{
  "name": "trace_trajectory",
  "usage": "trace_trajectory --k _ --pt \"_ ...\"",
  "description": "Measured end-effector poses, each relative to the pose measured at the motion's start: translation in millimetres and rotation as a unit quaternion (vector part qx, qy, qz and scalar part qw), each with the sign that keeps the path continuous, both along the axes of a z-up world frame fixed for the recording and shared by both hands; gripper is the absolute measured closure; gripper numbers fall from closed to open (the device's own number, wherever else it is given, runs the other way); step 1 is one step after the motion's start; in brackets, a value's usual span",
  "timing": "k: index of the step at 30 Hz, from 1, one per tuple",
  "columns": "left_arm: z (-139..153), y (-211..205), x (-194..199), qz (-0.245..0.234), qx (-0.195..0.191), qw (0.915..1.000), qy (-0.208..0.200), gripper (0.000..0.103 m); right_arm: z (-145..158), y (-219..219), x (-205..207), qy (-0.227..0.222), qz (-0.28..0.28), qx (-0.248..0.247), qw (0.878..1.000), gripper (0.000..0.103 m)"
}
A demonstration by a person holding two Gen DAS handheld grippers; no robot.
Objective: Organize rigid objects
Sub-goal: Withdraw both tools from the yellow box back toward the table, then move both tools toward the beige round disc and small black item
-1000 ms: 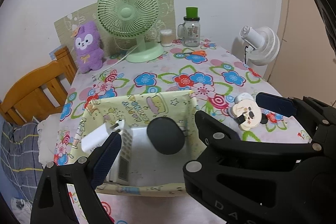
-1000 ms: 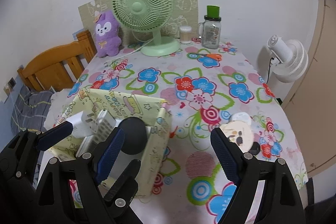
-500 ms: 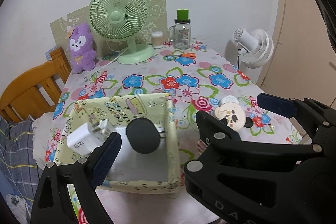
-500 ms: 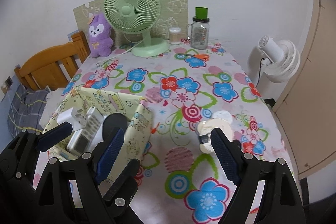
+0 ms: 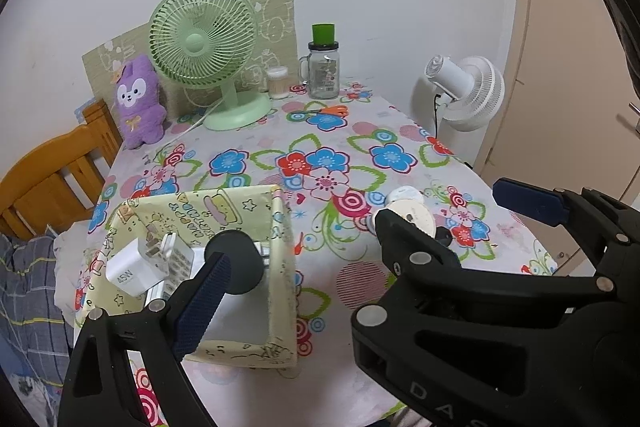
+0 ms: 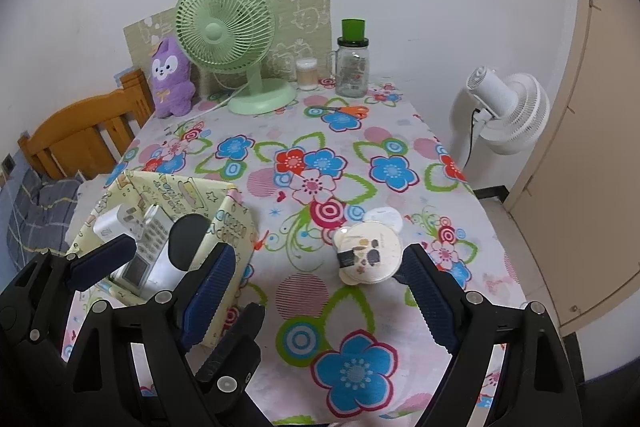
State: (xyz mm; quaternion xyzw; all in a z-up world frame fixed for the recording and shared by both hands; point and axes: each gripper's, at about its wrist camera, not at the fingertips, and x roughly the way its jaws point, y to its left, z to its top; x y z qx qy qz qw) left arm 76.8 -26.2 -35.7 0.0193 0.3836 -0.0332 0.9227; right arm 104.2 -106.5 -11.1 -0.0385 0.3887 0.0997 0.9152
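Flowered cloth covers the table [image 6: 360,147]; green fan [image 6: 228,27] and jar [image 6: 352,67] stand by the white wall. Both grippers, left gripper [image 5: 352,239] and right gripper [image 6: 320,291], gape wide, empty; bear-shaped disc [image 6: 368,255] lies beside the yellow box [image 6: 224,223] of gadgets

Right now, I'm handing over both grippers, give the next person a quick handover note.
Left gripper: open, empty, at the box.
Right gripper: open, empty, the bear-shaped gadget lies on the table between its fingers, untouched.
In the box: charger, remote, black disc.
Done: those three are stowed.
Left: probably grab the gadget and box it. The scissors at the back may follow.
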Motion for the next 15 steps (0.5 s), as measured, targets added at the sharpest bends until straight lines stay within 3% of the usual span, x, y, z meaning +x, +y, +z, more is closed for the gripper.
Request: trace_trajectory --k 15 --pt "3 -31 -2 -0.019 -0.007 0.9998 -0.006 0.007 4 -34 -6 -0.011 -0.034 -0.005 0.999 0.013"
